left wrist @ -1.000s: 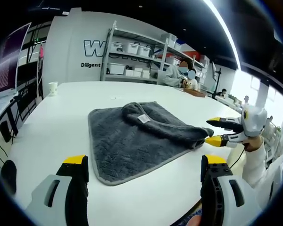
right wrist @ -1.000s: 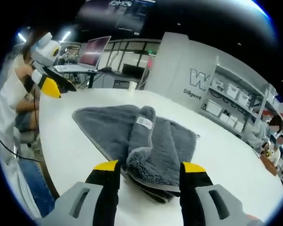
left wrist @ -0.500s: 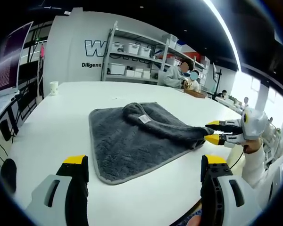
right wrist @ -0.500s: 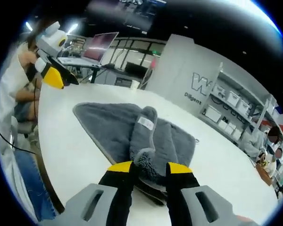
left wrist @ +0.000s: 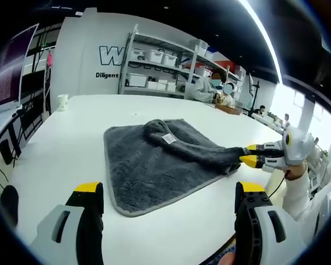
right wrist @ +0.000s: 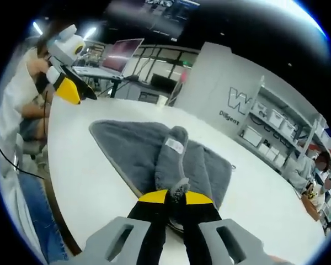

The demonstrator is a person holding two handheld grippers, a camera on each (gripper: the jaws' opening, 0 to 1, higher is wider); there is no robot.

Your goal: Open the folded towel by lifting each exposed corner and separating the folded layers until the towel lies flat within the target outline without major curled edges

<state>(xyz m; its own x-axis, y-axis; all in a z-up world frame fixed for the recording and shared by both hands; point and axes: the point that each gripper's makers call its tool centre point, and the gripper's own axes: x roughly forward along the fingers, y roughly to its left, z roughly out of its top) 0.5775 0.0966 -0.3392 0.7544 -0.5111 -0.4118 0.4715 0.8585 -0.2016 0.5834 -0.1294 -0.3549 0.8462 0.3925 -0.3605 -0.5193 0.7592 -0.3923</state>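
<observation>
Right gripper (right wrist: 173,195) pinches the folded grey plush towel (left wrist: 154,163) corner.
Left gripper (left wrist: 168,193) hangs wide open, empty, towel ahead on the white table (left wrist: 60,143).

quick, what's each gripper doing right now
Left gripper: open, holding nothing, held above the white table.
Right gripper: shut on the grey towel, pinching its folded corner.

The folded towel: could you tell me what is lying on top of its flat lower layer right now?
On the towel lies its own folded-over layer, a thick roll bearing a white label. The right gripper pinches the roll's near end. Whatever lies beneath the roll is covered.
</observation>
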